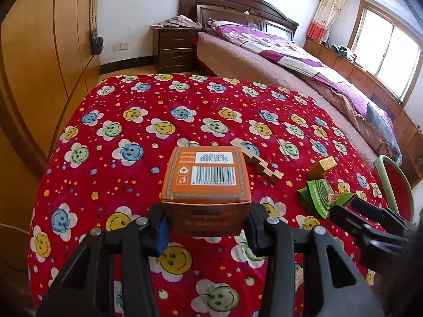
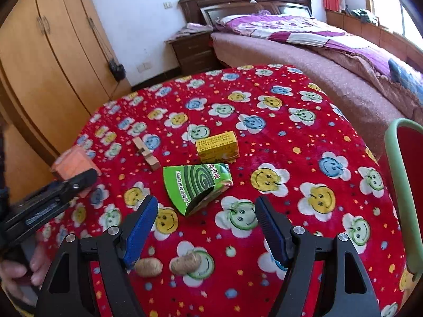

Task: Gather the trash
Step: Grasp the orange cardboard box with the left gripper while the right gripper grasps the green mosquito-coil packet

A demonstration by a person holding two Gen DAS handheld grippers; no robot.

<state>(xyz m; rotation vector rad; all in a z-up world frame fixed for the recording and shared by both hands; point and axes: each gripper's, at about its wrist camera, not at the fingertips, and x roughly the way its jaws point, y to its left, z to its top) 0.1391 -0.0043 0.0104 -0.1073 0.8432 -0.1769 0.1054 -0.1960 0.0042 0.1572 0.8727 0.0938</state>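
My left gripper (image 1: 206, 224) is shut on an orange carton (image 1: 206, 182) with a barcode on top, held above the red smiley-flower cloth (image 1: 132, 105). The carton also shows in the right wrist view (image 2: 72, 162), at the far left. My right gripper (image 2: 206, 219) is open and empty, just short of a crushed green box (image 2: 198, 185) with a spiral print. A small yellow box (image 2: 217, 145) lies behind the green box. In the left wrist view the green box (image 1: 321, 192) and yellow box (image 1: 323, 166) lie to the right, near the right gripper's body (image 1: 370, 224).
A stepped wooden piece (image 2: 146, 153) lies left of the boxes; it also shows in the left wrist view (image 1: 260, 163). Two twine balls (image 2: 166, 264) lie near my right fingers. A red chair with a green frame (image 2: 404, 185) stands at the right edge. A bed (image 1: 290, 63) and wardrobe (image 1: 39, 66) lie beyond.
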